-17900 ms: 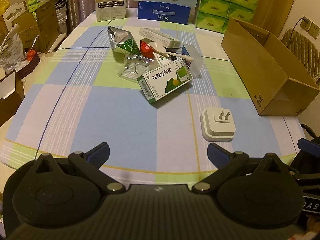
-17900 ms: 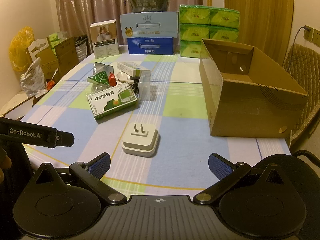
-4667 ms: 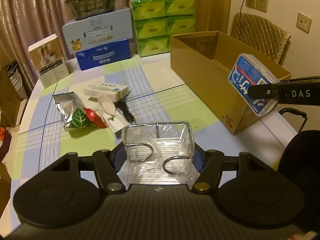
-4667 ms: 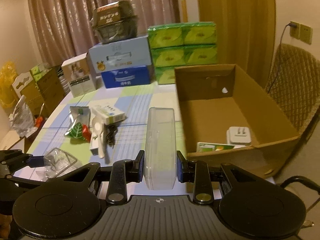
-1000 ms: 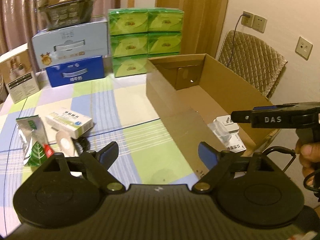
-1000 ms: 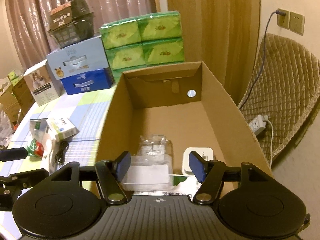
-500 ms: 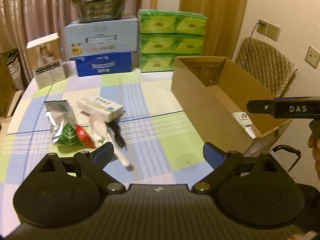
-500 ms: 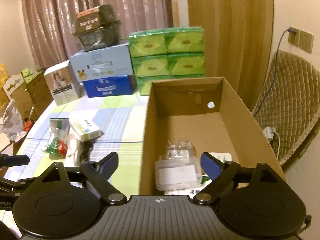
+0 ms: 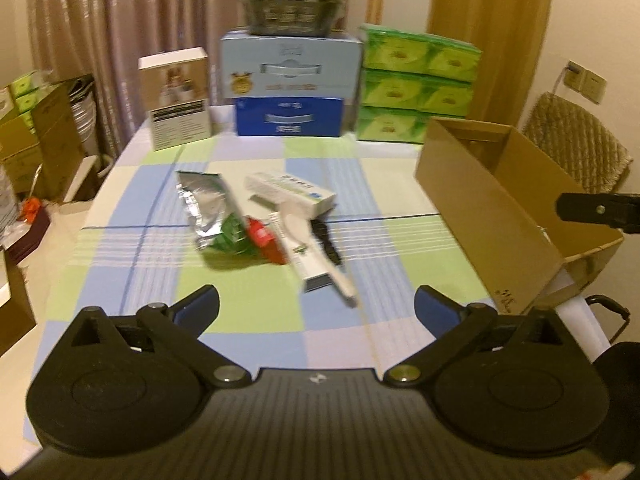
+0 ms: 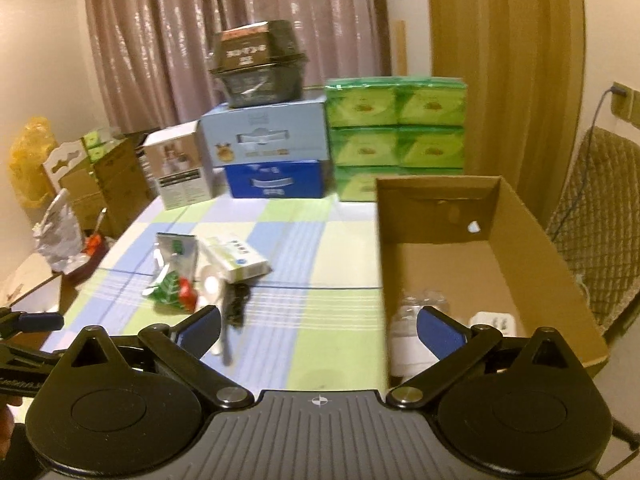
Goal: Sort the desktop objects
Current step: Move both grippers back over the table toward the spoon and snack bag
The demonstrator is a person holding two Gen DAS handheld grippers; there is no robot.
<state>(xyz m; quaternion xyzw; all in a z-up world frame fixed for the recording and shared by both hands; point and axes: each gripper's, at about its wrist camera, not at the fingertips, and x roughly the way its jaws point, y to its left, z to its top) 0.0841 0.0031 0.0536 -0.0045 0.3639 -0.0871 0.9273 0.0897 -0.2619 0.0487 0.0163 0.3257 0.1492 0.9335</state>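
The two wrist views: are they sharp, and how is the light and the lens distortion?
Left wrist view: the pile is smeared by motion blur, the tongs are crisper, and the box bows near the edge. Right wrist view: softer blur on the table; the door frame curves, with dark corners. Both have warm, dim indoor light.

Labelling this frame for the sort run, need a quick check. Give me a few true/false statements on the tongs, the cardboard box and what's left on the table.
1. Both tongs are open with nothing between them. True: left tongs, right tongs.
2. The cardboard box is empty. False: a white plug adapter and a clear plastic case lie in it.
3. A foil snack bag lies on the checked tablecloth. True.
4. The white medicine box is in the cardboard box. False: it lies on the tablecloth beside the foil bag.
5. The white spoon is held by the left tongs. False: it lies on the table.
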